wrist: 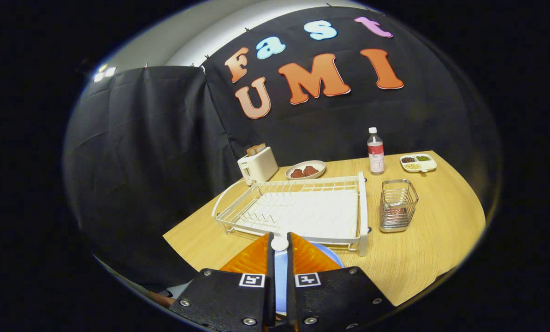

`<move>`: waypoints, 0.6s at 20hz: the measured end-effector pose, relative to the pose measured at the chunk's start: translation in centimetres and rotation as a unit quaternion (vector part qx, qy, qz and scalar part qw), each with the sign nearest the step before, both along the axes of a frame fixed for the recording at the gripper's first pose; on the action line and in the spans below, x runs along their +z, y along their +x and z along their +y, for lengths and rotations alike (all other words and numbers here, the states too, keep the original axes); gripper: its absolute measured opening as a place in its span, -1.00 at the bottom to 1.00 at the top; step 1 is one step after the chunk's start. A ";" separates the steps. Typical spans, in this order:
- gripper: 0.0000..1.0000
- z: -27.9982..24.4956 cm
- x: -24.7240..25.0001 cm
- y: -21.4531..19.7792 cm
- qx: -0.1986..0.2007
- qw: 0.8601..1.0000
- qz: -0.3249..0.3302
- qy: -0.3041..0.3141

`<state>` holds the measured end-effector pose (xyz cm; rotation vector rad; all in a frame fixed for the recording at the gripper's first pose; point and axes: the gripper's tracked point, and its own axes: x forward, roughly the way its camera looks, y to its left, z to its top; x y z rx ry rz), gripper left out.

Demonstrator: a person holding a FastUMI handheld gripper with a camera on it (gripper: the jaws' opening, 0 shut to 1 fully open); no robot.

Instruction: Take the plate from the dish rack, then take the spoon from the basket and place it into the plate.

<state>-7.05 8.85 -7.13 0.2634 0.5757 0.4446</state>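
My gripper (279,244) is shut on a white spoon (279,243), whose small rounded end shows between the fingertips. Directly beneath the fingers a light blue plate (331,256) lies flat on the wooden table, close in front of the dish rack; most of the plate is hidden by the fingers. The white wire dish rack (298,210) stands just beyond the fingertips with nothing in it. Right of the rack stands the metal wire basket (398,205), upright.
Behind the rack are a white toaster (257,165) with bread in it and a bowl (306,169) with dark red food. A bottle (375,157) and a divided dish (418,162) stand at the back right. The table's edge (182,251) runs near the rack's left side.
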 end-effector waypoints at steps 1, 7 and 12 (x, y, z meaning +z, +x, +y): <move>-0.82 0.2 -0.4 -0.1 0.002 1.000 0.001 0.002; -0.81 0.3 -3.9 -0.4 0.013 1.000 0.011 0.001; -0.81 -0.1 -4.9 -1.1 0.021 1.000 0.003 0.019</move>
